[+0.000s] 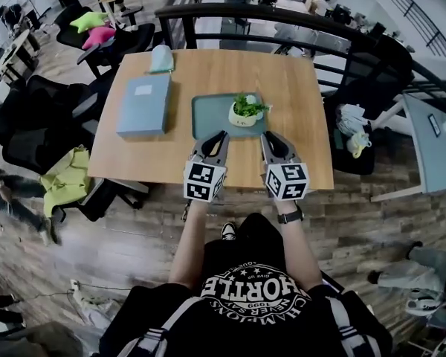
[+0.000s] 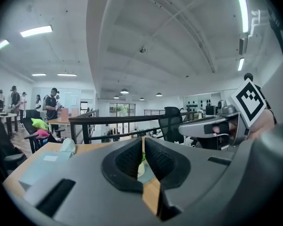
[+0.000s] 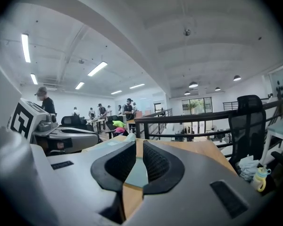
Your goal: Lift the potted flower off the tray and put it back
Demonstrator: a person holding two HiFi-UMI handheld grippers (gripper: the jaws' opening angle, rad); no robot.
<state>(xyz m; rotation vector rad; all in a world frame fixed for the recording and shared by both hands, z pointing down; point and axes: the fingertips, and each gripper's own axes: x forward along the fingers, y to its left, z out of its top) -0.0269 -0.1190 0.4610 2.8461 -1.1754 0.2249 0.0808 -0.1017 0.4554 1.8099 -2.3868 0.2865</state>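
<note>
The pot (image 1: 245, 113) sat upright on the tray (image 1: 208, 116), right of its middle, not lifted yet. The tray lay mid-table (image 1: 301, 117) toward the near edge, probably so both hands could reach it from the person's side.

The left gripper (image 1: 224, 134) hung at the tray's near edge, jaws pressed together, nothing in them. The right gripper (image 1: 265, 135) was by the tray's near right corner, jaws a crack apart and also empty (tray surface showed through the gap in its own view). Both pointed roughly level toward the pot, one on each side, and neither touched it. I'd call this the approach. The jaws would need to widen a lot before taking the pot.

Room: nothing stood between the tips and the pot. A blue box (image 1: 144, 104) lay left of the tray, apart from it, and a pale green thing (image 1: 161, 58) sat at the far edge (couldn't tell what), neither in the way. The right part of the table was bare. A railing (image 1: 282, 17) ran behind the far edge, with chairs around the sides. Straight up looked free. The pot stood close to the tray's right rim, so the set-down should mind that edge
</note>
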